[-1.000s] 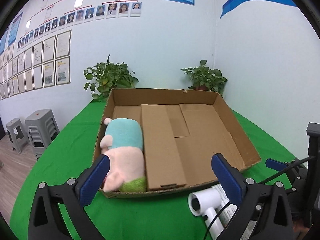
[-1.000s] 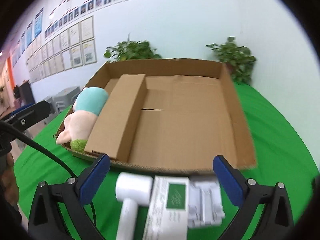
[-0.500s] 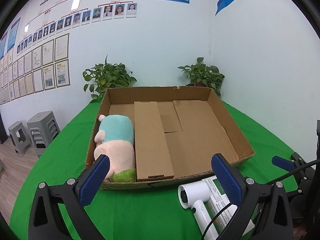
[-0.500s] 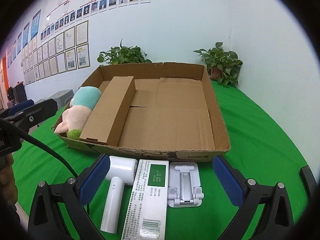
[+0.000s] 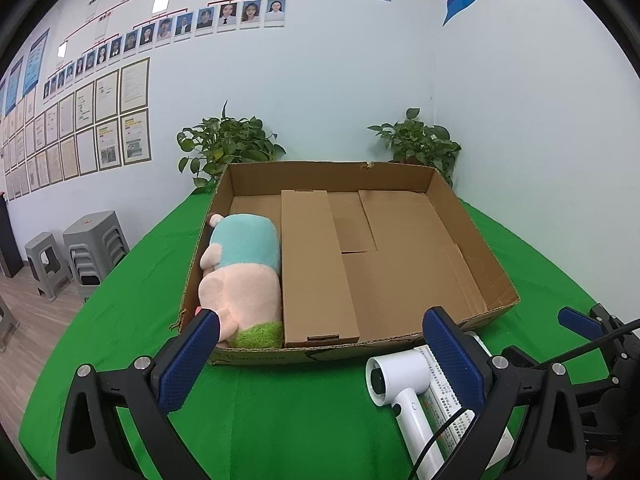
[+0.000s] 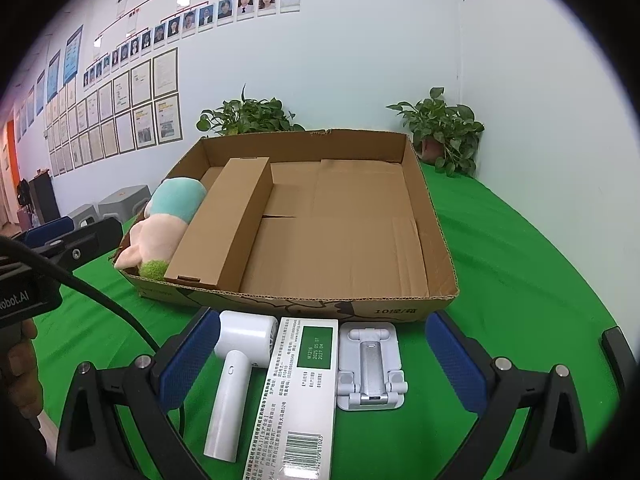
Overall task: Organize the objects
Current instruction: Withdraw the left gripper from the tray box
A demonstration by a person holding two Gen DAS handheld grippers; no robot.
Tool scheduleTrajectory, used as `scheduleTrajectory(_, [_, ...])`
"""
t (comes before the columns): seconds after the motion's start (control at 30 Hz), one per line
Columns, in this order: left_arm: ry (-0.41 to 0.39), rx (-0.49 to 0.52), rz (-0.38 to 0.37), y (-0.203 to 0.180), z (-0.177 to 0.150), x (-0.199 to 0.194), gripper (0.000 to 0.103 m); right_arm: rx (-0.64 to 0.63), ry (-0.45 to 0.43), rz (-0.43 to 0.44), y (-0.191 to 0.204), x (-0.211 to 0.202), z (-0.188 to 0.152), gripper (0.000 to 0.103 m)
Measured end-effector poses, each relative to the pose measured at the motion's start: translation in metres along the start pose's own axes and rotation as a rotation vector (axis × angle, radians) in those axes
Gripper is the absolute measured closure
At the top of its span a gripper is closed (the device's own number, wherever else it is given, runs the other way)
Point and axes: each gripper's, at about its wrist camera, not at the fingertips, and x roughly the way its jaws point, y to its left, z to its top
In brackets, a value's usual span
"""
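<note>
Looking along the left gripper, its two blue-padded fingers stood spread wide with nothing between them, hovering over the green tablecloth in front of the cardboard tray. Inside the tray, a plush toy lay along the left wall, touching a long brown carton that ran front to back beside it; the remaining floor of the tray was bare cardboard. Just outside the tray's front wall, to the right, a white handheld fan lay on the cloth with its round head towards the camera, and a white printed box lay just beside it, partly behind the right finger. The other gripper showed at the far right edge. Two potted plants stood behind the tray by the wall, and grey stools stood on the floor to the left.

From the right wrist view, the right gripper was likewise opened wide and held nothing. Between its fingers, on the cloth, three things lay side by side close to the tray's front wall: the fan, the printed box with a green label, and a grey folding stand. The left gripper and a hand appeared at the left edge.
</note>
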Motion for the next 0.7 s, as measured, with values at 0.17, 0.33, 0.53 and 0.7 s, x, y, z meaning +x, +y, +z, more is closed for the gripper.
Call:
scheduleTrajectory(0.17, [0.001,-0.02,-0.004,0.004,-0.004,0.003,0.004,0.001,-0.018,0.009,0.001,-0.005,-0.003,0.001])
scheduleTrajectory(0.33, [0.004,-0.014,-0.044,0.006,-0.009,0.006,0.061,0.017,-0.045,-0.003,-0.002,-0.011,-0.006,0.002])
scheduleTrajectory(0.53, [0.021,-0.009,-0.044,0.012,-0.014,0.01,0.093,0.02,-0.062,-0.007,-0.004,-0.014,-0.007,0.084])
scheduleTrajectory(0.7, [-0.013,-0.055,-0.03,0.022,-0.018,0.005,0.002,0.01,-0.028,0.041,-0.002,-0.006,-0.008,0.019])
